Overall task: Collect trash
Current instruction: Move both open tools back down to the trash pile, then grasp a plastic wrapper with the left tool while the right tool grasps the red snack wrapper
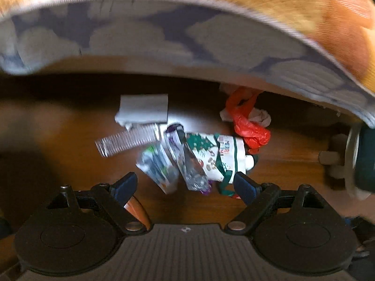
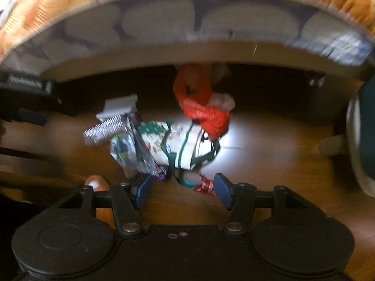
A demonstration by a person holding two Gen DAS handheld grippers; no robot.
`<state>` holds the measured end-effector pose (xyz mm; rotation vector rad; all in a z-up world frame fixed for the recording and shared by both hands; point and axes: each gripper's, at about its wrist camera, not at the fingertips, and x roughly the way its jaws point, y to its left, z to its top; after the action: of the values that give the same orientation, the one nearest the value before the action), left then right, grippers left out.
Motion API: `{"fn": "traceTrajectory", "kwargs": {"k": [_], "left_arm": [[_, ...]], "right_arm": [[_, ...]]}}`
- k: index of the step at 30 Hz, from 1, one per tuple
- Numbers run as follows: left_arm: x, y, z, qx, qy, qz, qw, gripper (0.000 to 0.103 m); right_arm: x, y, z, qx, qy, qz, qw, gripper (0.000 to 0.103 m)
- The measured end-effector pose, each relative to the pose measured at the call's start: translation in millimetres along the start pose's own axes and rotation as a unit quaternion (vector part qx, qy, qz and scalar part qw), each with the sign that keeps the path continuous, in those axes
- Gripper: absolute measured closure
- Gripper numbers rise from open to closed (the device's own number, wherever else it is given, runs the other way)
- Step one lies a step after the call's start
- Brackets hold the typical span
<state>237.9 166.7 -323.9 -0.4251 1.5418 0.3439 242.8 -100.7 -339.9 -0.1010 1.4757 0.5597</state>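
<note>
A heap of trash lies on the wooden floor (image 1: 70, 140) just below the edge of a bed. In it are a white paper bag with green Christmas print (image 1: 218, 154) (image 2: 178, 145), a red plastic bag (image 1: 248, 124) (image 2: 204, 107), shiny foil wrappers (image 1: 182, 161) (image 2: 136, 149), a ribbed clear plastic piece (image 1: 126, 140) (image 2: 103, 130) and a grey flat piece (image 1: 143, 110) (image 2: 119, 106). My left gripper (image 1: 186, 185) is open and empty, just short of the heap. My right gripper (image 2: 181, 188) is open and empty above a small red wrapper (image 2: 205, 185).
The bed's patterned blue-and-white side (image 1: 164, 35) (image 2: 164, 23) and orange cover (image 1: 304, 4) overhang the far side. A round dark bin with a pale rim (image 1: 361, 161) (image 2: 361, 138) stands at the right. A person's toe (image 2: 96, 183) shows beside the right gripper.
</note>
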Motion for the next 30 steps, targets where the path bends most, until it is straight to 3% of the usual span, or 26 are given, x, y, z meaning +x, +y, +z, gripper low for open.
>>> {"fn": "traceTrajectory", "kwargs": {"k": [5,9,12,17,22,30], "left_arm": [[57,11,18,-0.004,0.053,0.053,0.9972,0.013],[108,24,21,-0.029,0.090,0.100,0.9904,0.013],[136,36,17,-0.070,0.120,0.098,0.9854,0.013],[167,47,22,-0.109,0.128,0.099,0.9808,0.013],[205,62,21,-0.169,0.144,0.090,0.9708,0.013],[249,69,9,-0.199,0.175,0.093,0.9597,0.013]], "right_arm": [[47,-8,1,-0.005,0.036,-0.014,0.999,0.045],[103,-32,-1,0.051,0.081,-0.012,0.995,0.045],[128,-37,-2,0.059,0.095,-0.011,0.994,0.045],[156,-46,-6,0.085,0.114,-0.002,0.990,0.045],[175,-52,-13,0.095,0.118,0.013,0.988,0.045],[197,-63,-18,0.100,0.124,0.006,0.987,0.045]]}}
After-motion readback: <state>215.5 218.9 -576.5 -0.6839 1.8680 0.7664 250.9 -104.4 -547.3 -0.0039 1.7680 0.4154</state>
